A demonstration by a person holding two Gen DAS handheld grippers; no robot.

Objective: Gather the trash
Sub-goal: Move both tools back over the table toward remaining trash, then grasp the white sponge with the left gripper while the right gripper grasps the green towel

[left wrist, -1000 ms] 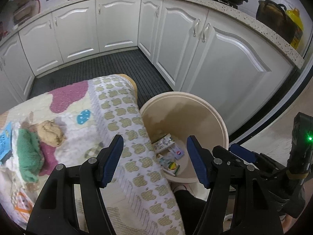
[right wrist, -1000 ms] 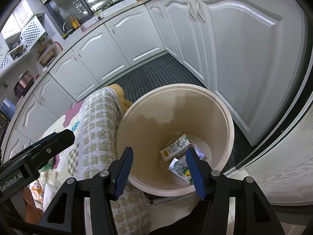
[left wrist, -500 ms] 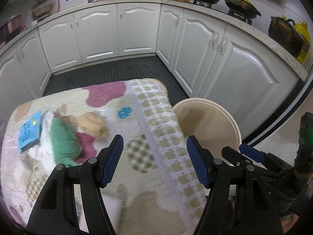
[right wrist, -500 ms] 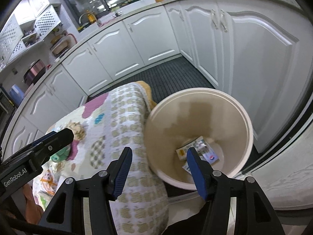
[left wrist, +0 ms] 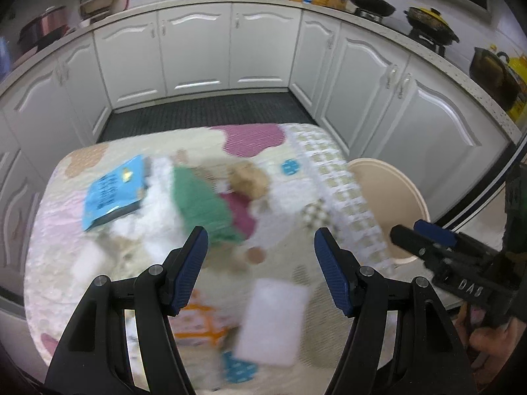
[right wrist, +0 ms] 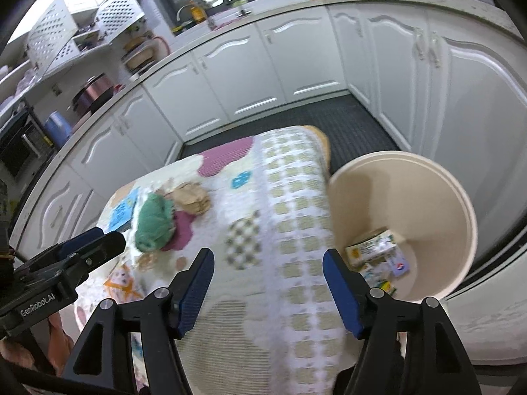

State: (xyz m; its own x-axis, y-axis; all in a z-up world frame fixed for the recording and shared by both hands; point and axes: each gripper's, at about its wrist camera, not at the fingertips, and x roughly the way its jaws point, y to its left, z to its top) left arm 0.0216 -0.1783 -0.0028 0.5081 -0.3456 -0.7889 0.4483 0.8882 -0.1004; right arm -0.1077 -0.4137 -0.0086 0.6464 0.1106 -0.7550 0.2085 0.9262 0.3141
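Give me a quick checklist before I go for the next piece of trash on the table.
1. Left hand-held gripper open, holding nothing: ok.
2. Right hand-held gripper open, holding nothing: ok.
3. Round beige plastic bin upright beside the patterned tablecloth: ok.
4. Bin has room above the wrappers: ok.
5. Crumpled green wad ahead of left hand-held gripper, uncovered: ok.
6. Sharp left view: not ok, blurred.

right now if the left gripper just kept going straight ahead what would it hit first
Probably the patterned tablecloth: the open left gripper aims at a bare patch just right of the green crumpled wad. Motion blur makes depth uncertain.
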